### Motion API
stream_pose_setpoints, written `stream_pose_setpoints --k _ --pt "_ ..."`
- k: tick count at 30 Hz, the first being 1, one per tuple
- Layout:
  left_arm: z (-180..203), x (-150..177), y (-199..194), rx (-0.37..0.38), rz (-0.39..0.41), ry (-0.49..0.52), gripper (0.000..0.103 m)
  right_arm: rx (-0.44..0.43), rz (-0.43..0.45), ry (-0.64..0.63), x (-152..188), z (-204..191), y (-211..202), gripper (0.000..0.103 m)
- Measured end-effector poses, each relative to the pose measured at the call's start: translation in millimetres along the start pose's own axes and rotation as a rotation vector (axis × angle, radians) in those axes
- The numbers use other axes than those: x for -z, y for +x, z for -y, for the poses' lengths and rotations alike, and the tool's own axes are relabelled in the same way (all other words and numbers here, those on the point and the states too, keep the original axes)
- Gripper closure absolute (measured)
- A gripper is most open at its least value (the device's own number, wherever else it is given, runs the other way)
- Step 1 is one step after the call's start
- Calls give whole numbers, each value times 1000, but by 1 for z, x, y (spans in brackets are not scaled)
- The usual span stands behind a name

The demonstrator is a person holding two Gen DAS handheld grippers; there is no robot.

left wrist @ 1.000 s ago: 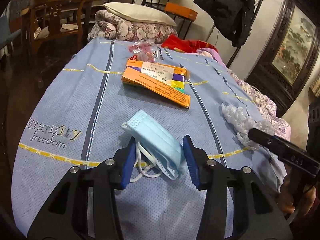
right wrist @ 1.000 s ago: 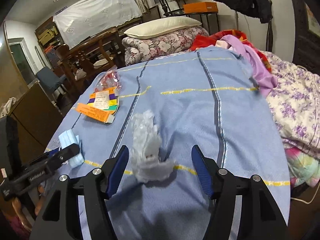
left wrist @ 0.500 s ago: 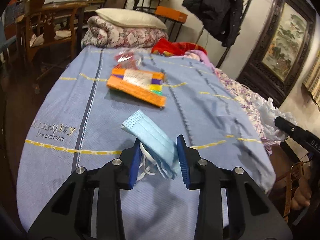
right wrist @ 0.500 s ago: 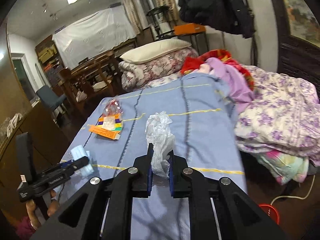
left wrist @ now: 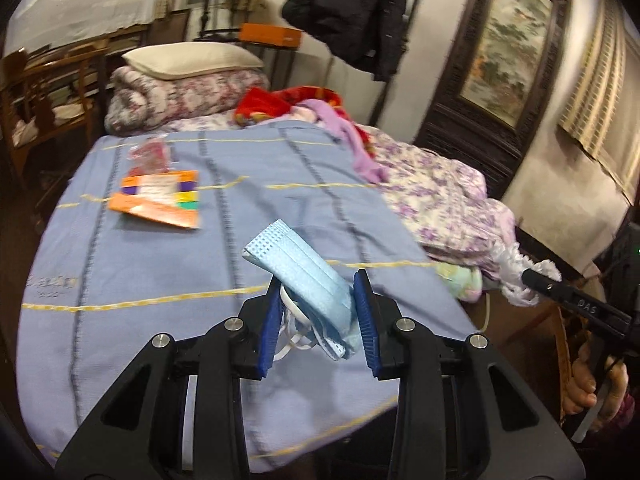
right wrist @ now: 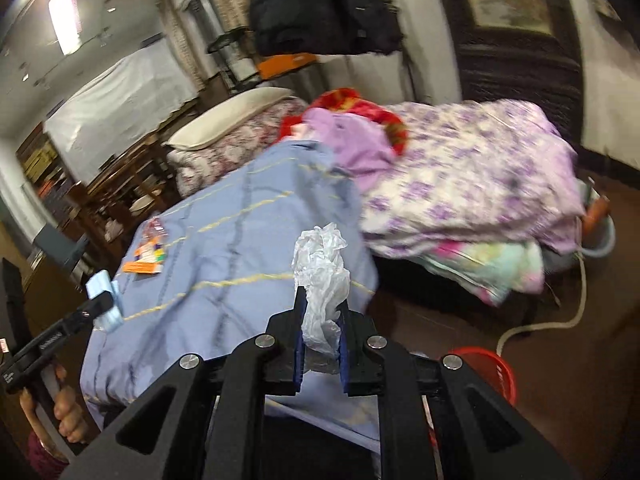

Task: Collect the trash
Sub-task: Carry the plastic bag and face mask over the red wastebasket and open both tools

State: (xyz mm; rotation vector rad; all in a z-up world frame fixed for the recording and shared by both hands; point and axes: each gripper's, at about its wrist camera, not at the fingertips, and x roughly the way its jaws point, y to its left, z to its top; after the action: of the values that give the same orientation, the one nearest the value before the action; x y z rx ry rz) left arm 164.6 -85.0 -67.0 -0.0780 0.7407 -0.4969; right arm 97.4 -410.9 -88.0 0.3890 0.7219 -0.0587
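Note:
My left gripper (left wrist: 318,284) is shut on a light blue face mask (left wrist: 304,272) and holds it above the blue bedspread (left wrist: 160,256). My right gripper (right wrist: 322,298) is shut on a crumpled white plastic wrapper (right wrist: 322,272), lifted past the bed's edge. The right gripper also shows in the left wrist view (left wrist: 528,276) with the wrapper (left wrist: 510,264). The left gripper with the mask (right wrist: 102,296) shows in the right wrist view. An orange and purple packet (left wrist: 160,198) and a red wrapper (left wrist: 148,156) lie on the bedspread.
A red bin (right wrist: 486,372) stands on the floor below the right gripper. A purple floral quilt (right wrist: 472,176), lilac cloth and a red blanket lie on the bed's right side. A pillow (left wrist: 192,60) on a rolled quilt is at the far end. Chairs stand left.
Both grippers closed on their items and lifted them off the bedspread. Both have swung right, toward the bed's edge and the floor.

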Motion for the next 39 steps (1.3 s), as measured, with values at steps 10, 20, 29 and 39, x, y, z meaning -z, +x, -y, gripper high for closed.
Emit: stream_pose_setpoints --k 10,20,29,39 --pt "79 2 34 110 -85 125 67 127 -156 291 41 114 26 54" --pt "160 14 79 215 -191 280 67 143 63 360 26 142 -25 52" --pt "255 26 131 342 -310 437 59 161 159 405 14 163 -58 51" --pt "247 13 125 294 -259 400 22 167 157 404 14 166 -59 50"
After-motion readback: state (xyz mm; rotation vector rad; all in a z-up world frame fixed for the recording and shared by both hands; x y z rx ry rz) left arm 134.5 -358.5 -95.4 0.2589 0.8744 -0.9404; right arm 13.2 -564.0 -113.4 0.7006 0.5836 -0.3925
